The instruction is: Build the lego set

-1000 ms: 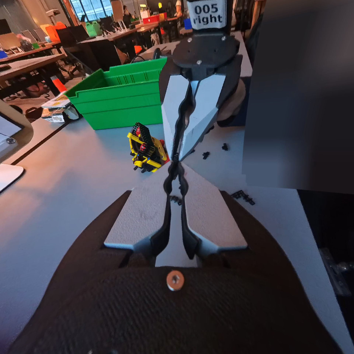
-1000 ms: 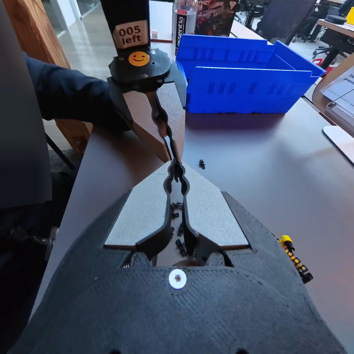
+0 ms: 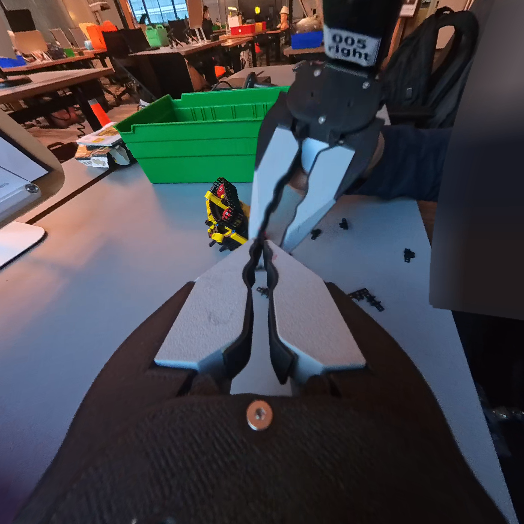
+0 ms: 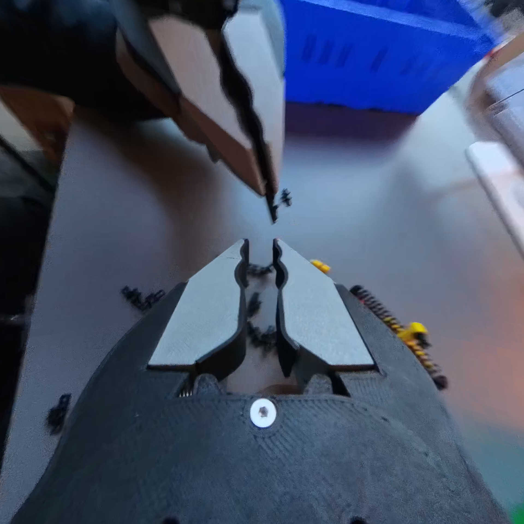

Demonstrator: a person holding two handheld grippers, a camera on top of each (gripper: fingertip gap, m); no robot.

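Lego model: yellow-black build standing on the grey table, at 11 o'clock from the left gripper's tips.
Left gripper: tips pinched together on a small black piece.
Right gripper: fingers parted by a narrow gap, holding nothing.
Loose black pieces: scattered at 2 o'clock.
Green bin: behind the model, 12 o'clock.
Blue bin: at 1 o'clock in the blurred right view.

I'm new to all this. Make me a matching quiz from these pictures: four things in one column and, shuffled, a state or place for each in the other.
Things:
1. green plastic bin
2. blue plastic bin
3. left gripper
4. right gripper

States or places:
A. fingers apart
B. fingertips closed together
C. just behind the yellow-and-black lego model
D. far end of the table, in the right wrist view

Pairs: 1-C, 2-D, 3-B, 4-A.
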